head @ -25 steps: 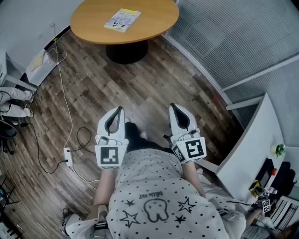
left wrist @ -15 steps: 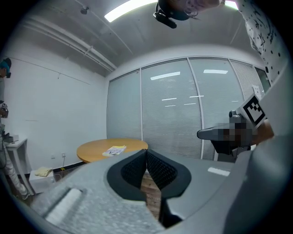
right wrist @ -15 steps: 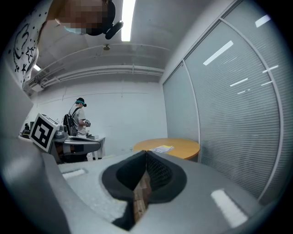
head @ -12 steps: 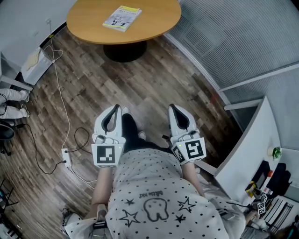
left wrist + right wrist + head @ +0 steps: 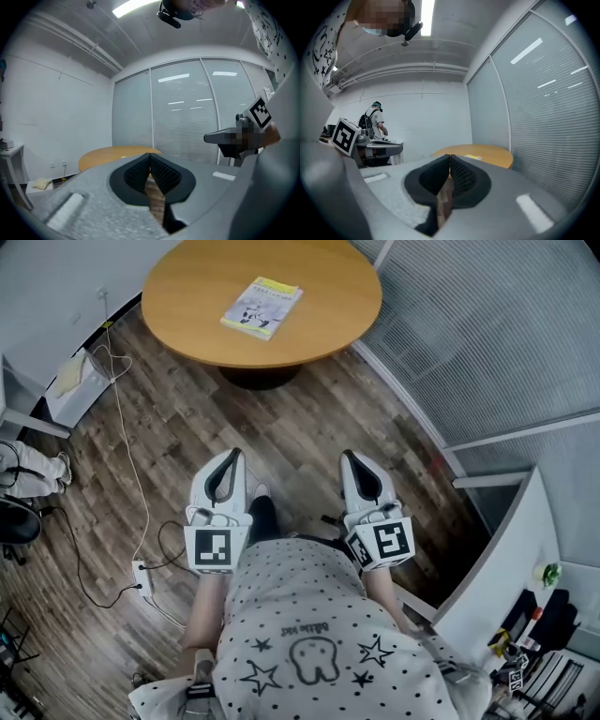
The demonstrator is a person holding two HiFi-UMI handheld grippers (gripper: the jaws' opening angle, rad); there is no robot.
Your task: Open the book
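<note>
Overhead, the closed book (image 5: pixel 262 307) lies flat, cover up, on the round wooden table (image 5: pixel 187 326) at the top of the head view, well apart from both grippers, with plank floor (image 5: pixel 281 427) between. Left gripper (image 5: pixel 235 457) and right gripper (image 5: pixel 348 457) sit side by side in front of the person, both pointing toward the table; each one's own view shows its black pads meeting at the tips, nothing caught between them. White cable (image 5: pixel 127 437) trails over the floor left of the grippers to a power strip (image 5: pixel 142 577).
</note>
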